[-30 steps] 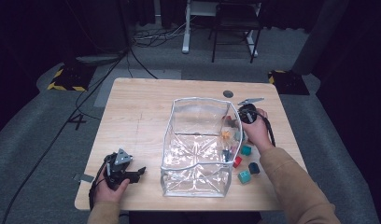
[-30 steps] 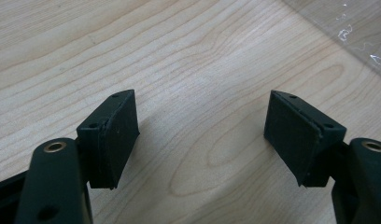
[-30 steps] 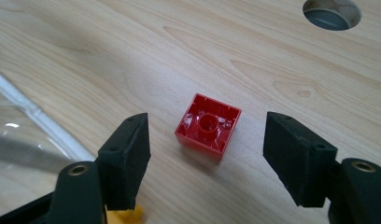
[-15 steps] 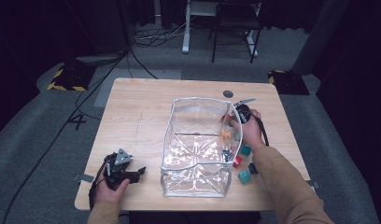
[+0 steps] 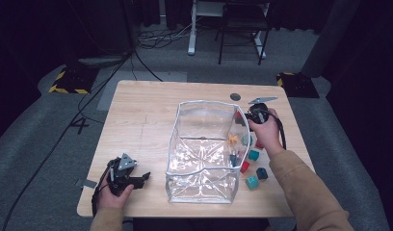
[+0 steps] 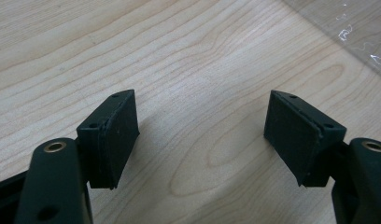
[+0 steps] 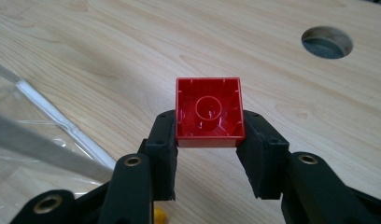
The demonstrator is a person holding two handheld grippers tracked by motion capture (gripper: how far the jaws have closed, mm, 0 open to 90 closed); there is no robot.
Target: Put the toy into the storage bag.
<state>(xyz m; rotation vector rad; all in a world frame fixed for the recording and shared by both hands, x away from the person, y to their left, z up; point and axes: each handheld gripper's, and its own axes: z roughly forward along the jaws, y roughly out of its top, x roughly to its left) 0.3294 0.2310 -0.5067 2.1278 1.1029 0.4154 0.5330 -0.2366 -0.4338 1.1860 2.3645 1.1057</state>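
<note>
My right gripper (image 7: 208, 128) is shut on a red square block (image 7: 208, 109), hollow side toward the camera, held just above the wooden table; its jaws have just closed on it. In the high view that gripper (image 5: 244, 118) is beside the right wall of a clear plastic bag (image 5: 204, 144), near its far corner. My left gripper (image 5: 142, 178) rests at the table's front left, left of the bag. Its jaws stand wide open over bare wood (image 6: 202, 126).
Loose blocks lie right of the bag: teal (image 5: 253, 155), red (image 5: 244, 166), dark blue (image 5: 262, 173) and another teal (image 5: 252, 182). An orange block (image 5: 232, 140) shows through the bag's right wall. A round cable hole (image 5: 235, 96) is in the table behind the right hand.
The right hand has lifted a little and shifted slightly toward the bag's right wall. The left hand and its gripper have stayed put.
</note>
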